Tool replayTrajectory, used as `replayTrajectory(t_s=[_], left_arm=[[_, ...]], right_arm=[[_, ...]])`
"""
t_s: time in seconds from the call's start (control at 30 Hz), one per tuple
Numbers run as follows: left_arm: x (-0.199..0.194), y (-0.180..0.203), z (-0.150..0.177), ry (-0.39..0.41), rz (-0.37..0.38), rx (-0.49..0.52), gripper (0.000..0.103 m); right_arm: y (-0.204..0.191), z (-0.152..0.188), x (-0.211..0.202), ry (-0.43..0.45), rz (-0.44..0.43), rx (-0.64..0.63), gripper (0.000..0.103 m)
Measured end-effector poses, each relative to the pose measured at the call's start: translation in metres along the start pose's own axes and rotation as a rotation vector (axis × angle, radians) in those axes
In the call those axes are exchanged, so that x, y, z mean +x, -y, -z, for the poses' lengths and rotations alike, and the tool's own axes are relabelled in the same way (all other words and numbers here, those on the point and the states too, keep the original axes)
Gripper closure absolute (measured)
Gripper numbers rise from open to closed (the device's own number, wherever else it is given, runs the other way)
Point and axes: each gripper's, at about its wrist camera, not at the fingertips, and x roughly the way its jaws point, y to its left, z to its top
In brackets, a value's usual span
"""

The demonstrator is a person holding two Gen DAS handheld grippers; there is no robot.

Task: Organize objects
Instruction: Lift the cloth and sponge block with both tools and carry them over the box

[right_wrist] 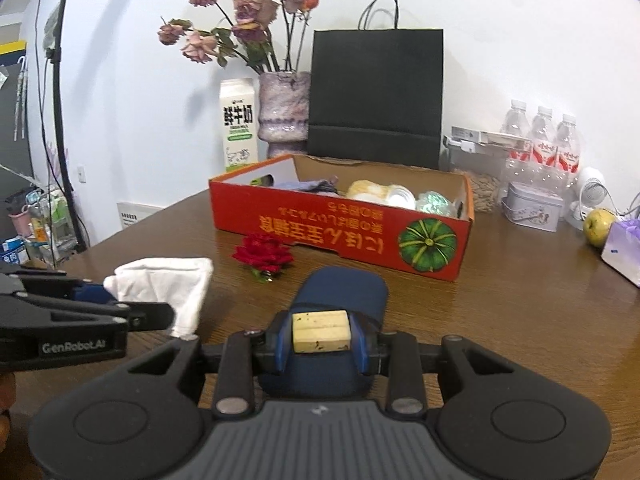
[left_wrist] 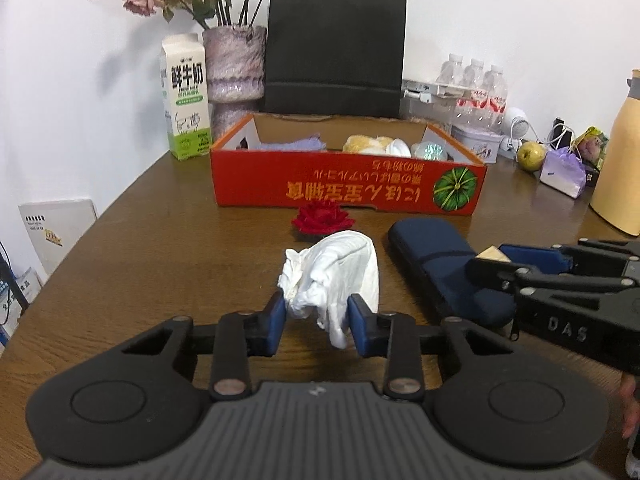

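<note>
My left gripper is shut on a crumpled white cloth, held just above the brown table; the cloth also shows in the right wrist view. My right gripper is shut on a pale wooden block, over a dark blue case lying on the table; the case also shows in the left wrist view. A red fabric flower lies in front of the open red cardboard box, which holds a purple cloth, a yellow soft item and other small things.
Behind the box stand a milk carton, a vase of dried roses and a black paper bag. At the right are water bottles, a tin, a green apple, a purple pouch and a yellow jug.
</note>
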Motion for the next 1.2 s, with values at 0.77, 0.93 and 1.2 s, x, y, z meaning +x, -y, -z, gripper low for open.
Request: replayTrajectory(t_s=[0.77,0.93,1.2], left_arm=[[0.003,0.006,-0.058,0.091,-0.017,-0.009,0.07],[0.016,0.002,-0.068,0.091,-0.015,-0.012,0.07],[0.039,0.004,-0.087,0.088,-0.008,-0.008,0.07]], right_arm=[[-0.002,-0.049,0.008,0.078,-0.006,-0.003,0.073],[0.005,-0.056,0.019,0.078,-0.001,0.011,0.073],[0.014,-0.071,0.04,0.076,0.011,0.011,0.073]])
